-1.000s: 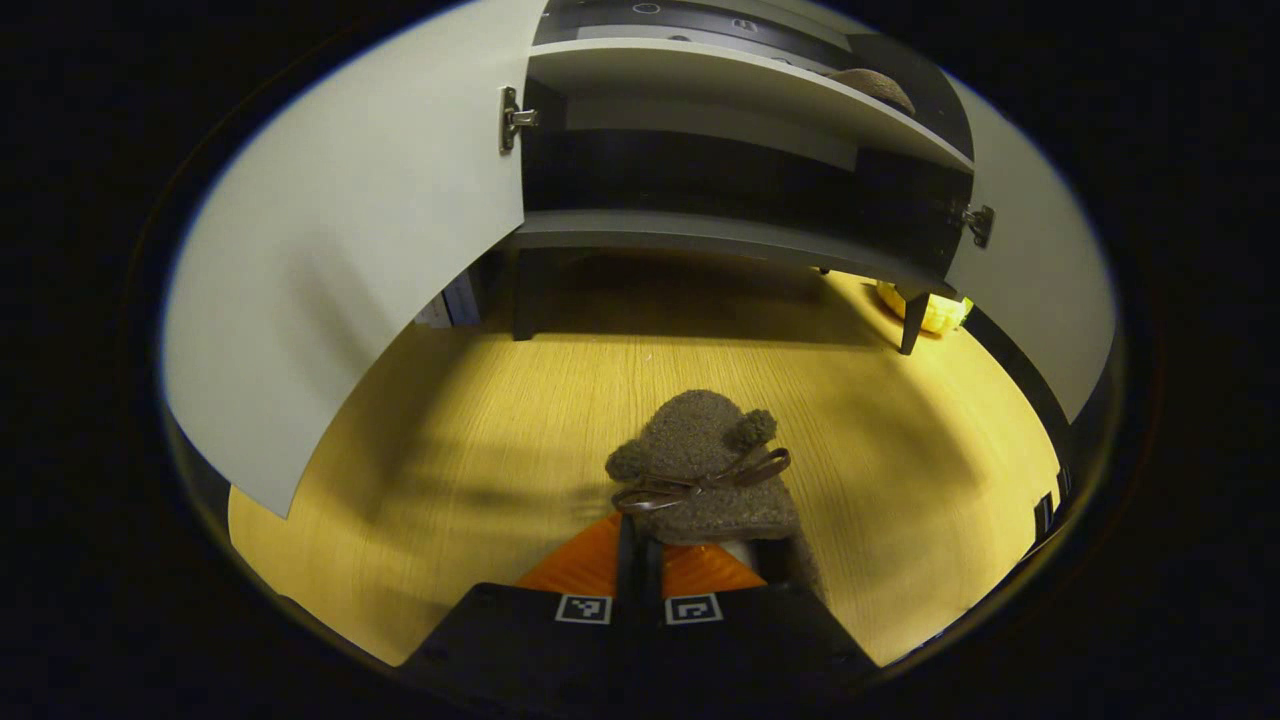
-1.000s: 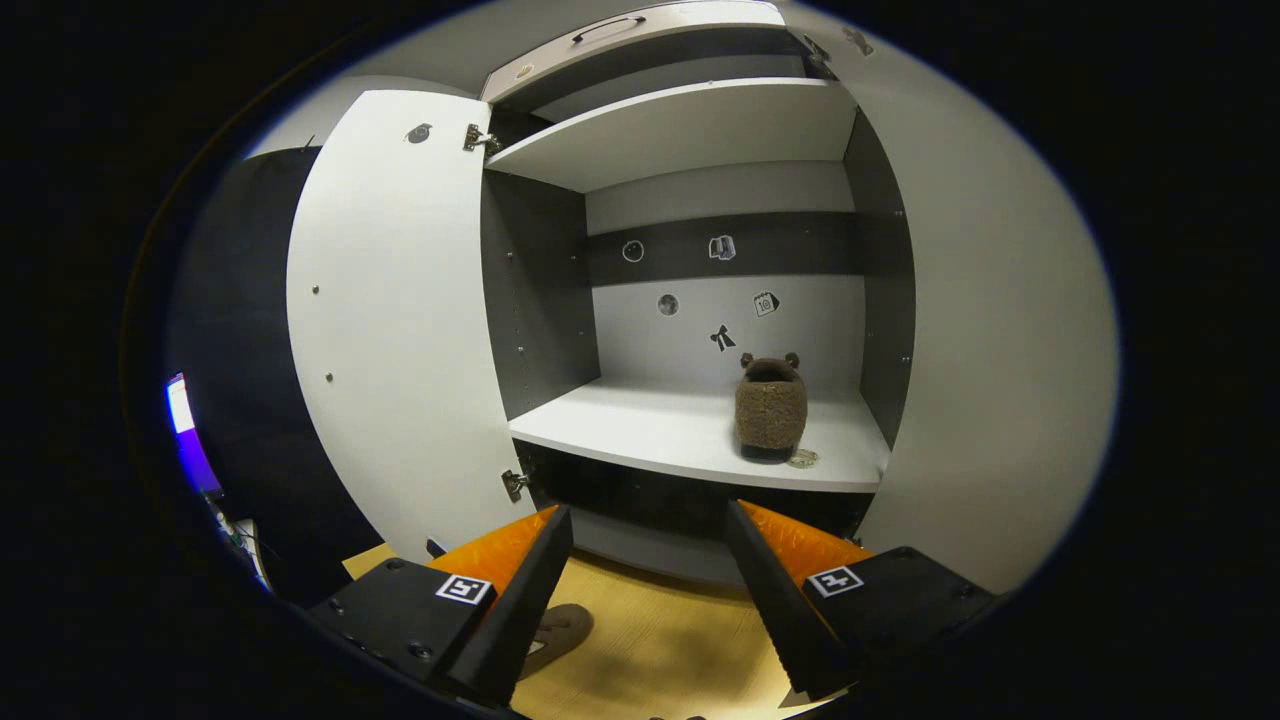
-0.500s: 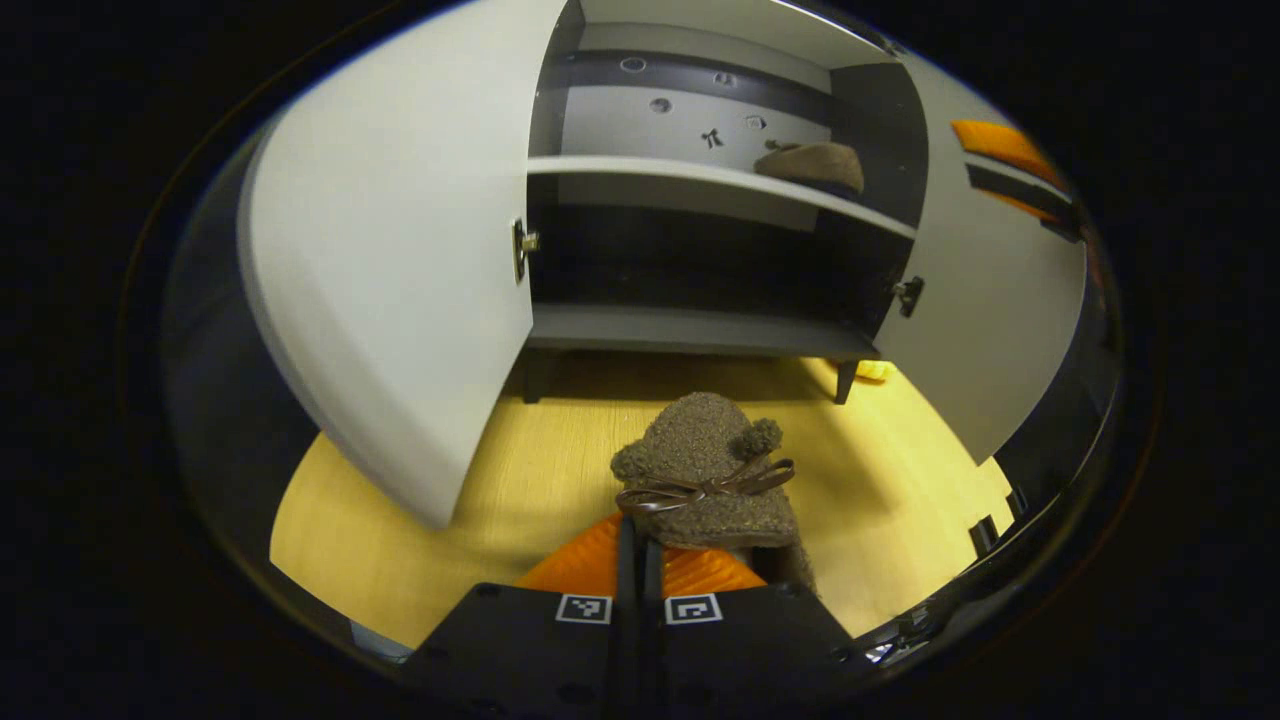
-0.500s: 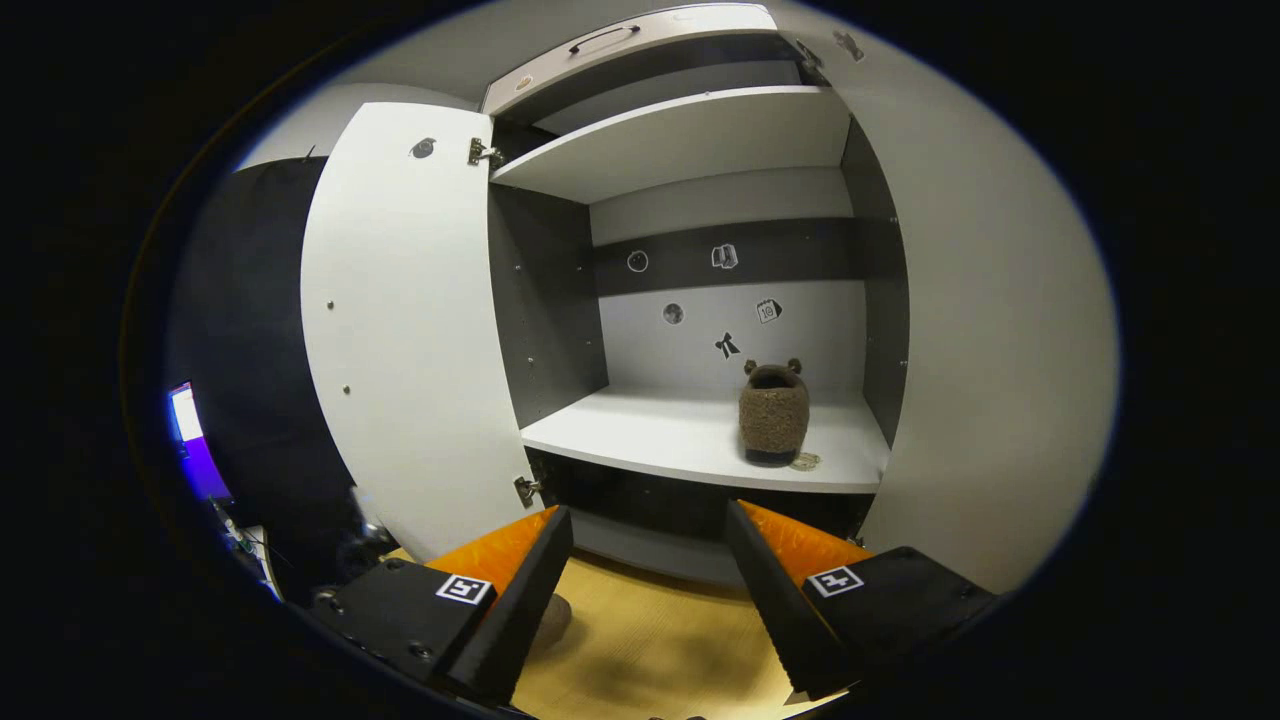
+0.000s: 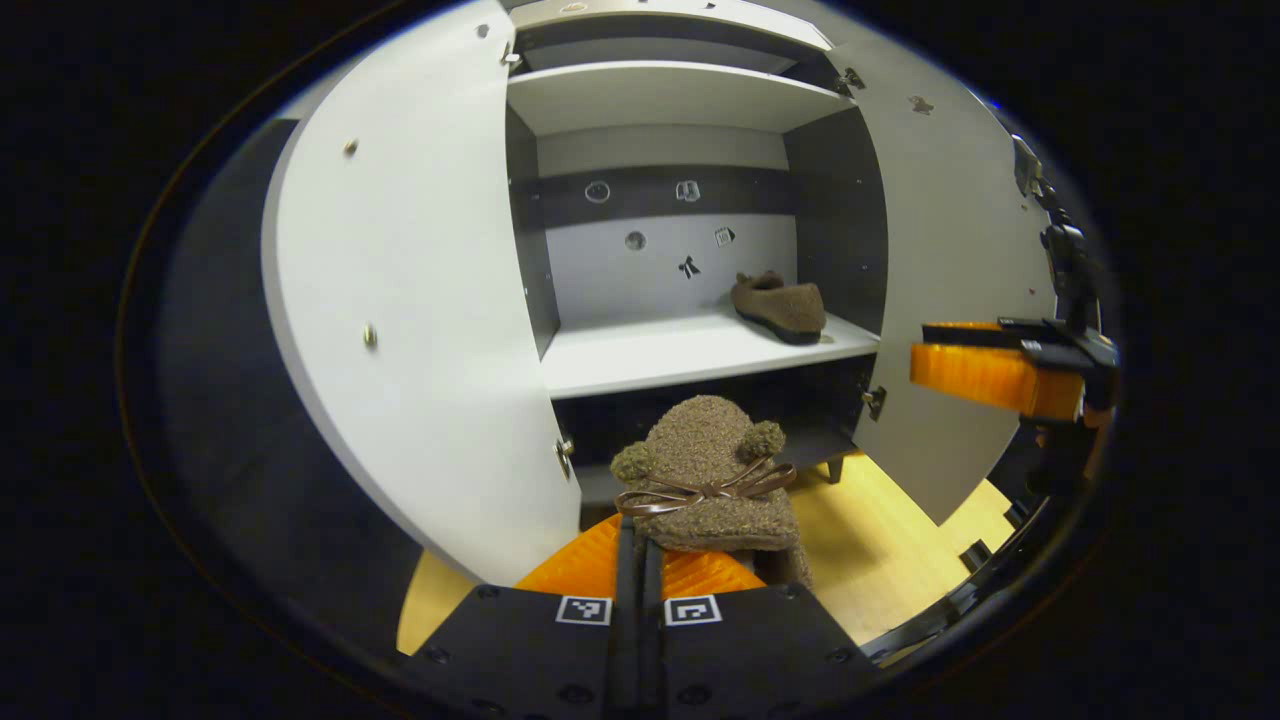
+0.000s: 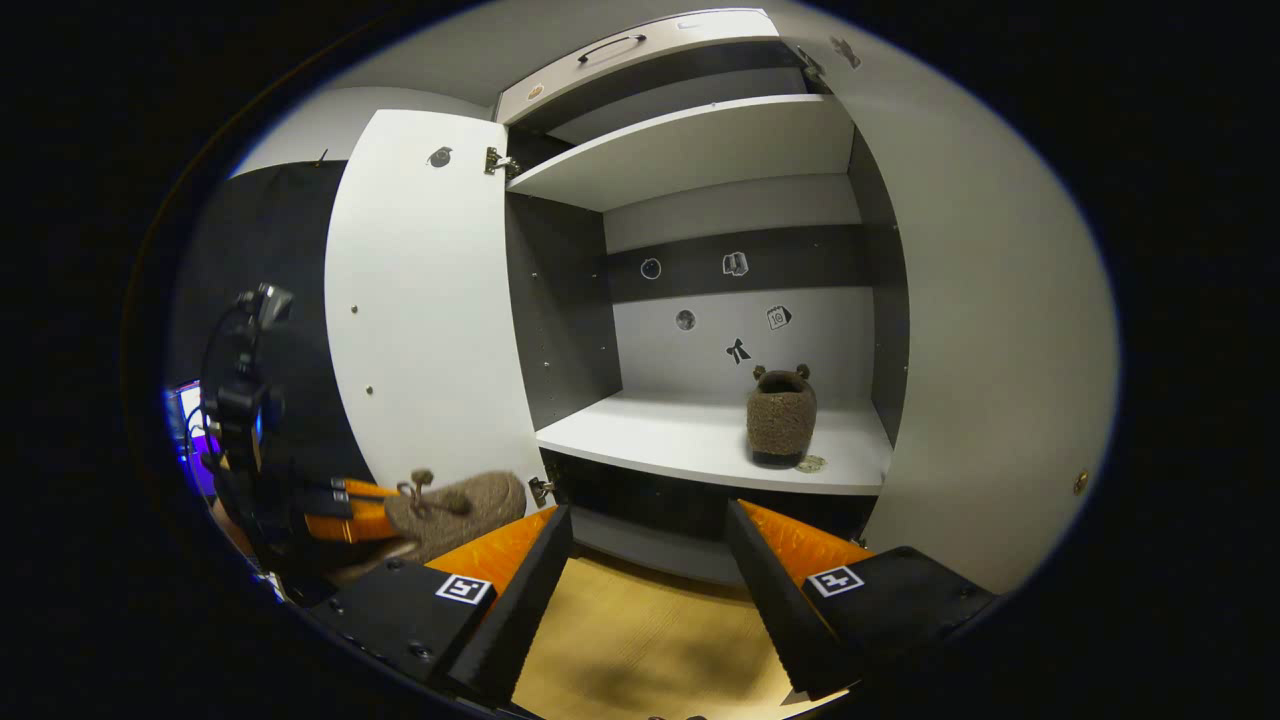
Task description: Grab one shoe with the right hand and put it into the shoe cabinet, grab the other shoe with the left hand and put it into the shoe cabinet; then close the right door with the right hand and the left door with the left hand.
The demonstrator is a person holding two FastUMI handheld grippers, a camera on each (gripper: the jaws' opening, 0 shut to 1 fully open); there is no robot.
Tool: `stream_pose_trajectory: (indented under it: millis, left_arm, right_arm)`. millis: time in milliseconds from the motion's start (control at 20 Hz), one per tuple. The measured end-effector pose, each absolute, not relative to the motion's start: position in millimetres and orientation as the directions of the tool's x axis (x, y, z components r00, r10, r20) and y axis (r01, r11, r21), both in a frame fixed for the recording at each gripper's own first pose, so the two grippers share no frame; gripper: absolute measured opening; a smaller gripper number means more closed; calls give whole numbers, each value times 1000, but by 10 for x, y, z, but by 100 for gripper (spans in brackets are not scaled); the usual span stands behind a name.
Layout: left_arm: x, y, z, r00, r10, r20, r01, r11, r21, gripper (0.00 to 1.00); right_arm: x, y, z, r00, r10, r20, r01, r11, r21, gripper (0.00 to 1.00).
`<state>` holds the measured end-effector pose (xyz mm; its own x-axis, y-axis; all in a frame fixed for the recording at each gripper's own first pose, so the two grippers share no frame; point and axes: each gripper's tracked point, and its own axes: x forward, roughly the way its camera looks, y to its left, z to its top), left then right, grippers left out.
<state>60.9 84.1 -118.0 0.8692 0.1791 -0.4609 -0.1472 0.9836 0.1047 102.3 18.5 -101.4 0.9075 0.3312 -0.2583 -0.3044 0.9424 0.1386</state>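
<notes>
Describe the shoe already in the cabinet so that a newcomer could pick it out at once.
Start at the white shoe cabinet, both doors open, and look at the white shelf below the dark strip with small stickers. On the right part of that shelf stands a fuzzy brown shoe with two small round ears. Its twin is clamped in the left gripper outside the cabinet; this one rests alone on the shelf.

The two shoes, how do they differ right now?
The shelf shoe rests on the cabinet shelf, free of any gripper; the held shoe is off the floor, clamped in the left gripper. The shelf shoe sits inside the cabinet at the right; the held shoe is outside, in front of the opening. Both are brown and fuzzy with small ears.
</notes>
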Motion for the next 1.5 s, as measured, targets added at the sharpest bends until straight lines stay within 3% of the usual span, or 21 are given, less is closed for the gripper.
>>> stream_pose_trajectory:
  millis: [250,500,750,950,1400,1500]
  left_arm:
    - [1419,968,-493,908,192,-372,-148,978,144,5]
    - [2352,1099,-298,922,166,-351,-153,986,63,5]
    - [3195,1276,-478,908,143,-394,-171,985,-37,5]
    - [3731,1482,-807,875,173,-453,-200,980,-12,5]
    - [4266,1627,-1315,824,188,-535,-220,976,5,5]
    - [4308,1563,-1343,830,156,-536,-202,979,-29,18]
  right_arm:
    - [916,191,-885,896,386,-221,-362,921,145,98]
    - [937,105,-699,895,409,-178,-395,912,108,98]
    - [884,256,-648,863,478,-163,-465,878,116,97]
    - [831,410,-615,831,534,-158,-518,845,130,96]
    - [901,444,-685,807,560,-187,-541,828,147,96]
    - [910,438,-668,808,561,-180,-542,828,143,96]
